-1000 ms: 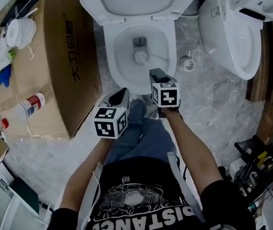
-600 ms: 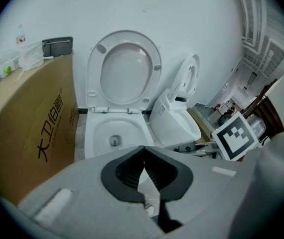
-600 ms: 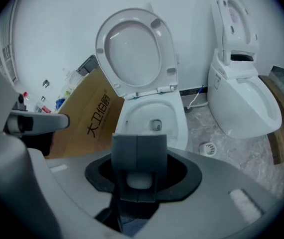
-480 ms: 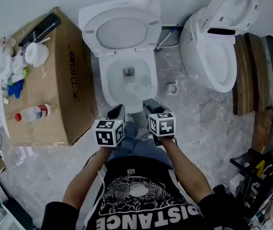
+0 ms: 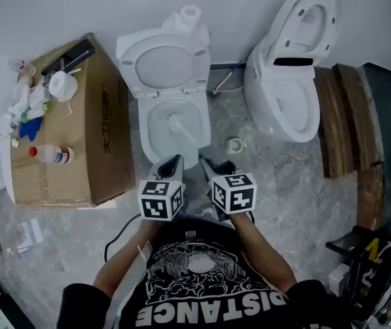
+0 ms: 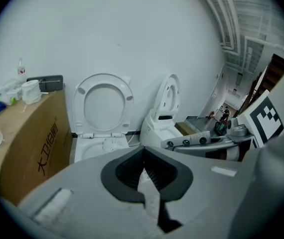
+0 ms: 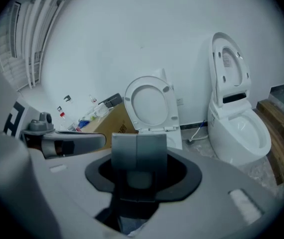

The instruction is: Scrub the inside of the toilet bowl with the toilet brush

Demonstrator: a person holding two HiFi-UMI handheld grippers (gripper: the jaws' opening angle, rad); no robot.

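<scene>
**A:** What is shown in the head view?

**B:** A toilet (image 5: 145, 130) is seen with its lid (image 5: 166, 64) raised. The toilet brush (image 5: 175, 121) is found inside the bowl. Its bristle head is placed towards the back and its handle is slanted to the front right rim. There the handle's end is clamped by the right gripper (image 5: 208, 162). The left gripper (image 5: 173, 160) is held just beside it, off the front rim, and nothing is touched by it. A cardboard box (image 5: 79, 149) is stood on the floor (image 5: 65, 238) at the toilet's left and a second toilet (image 5: 285, 94) at its right (a small brush holder (image 5: 234, 144) is set between the two toilets).

**A:** And in the left gripper view?

**B:** The jaws are seen drawn together at the tips, with nothing gripped. The brush's white head is glimpsed in the bowl beyond, below the raised lid.

**A:** In the right gripper view?

**B:** The jaws are seen pressed together. The bowl is covered by them, so the brush beyond is hidden. The lid and the second toilet are shown behind.
</scene>
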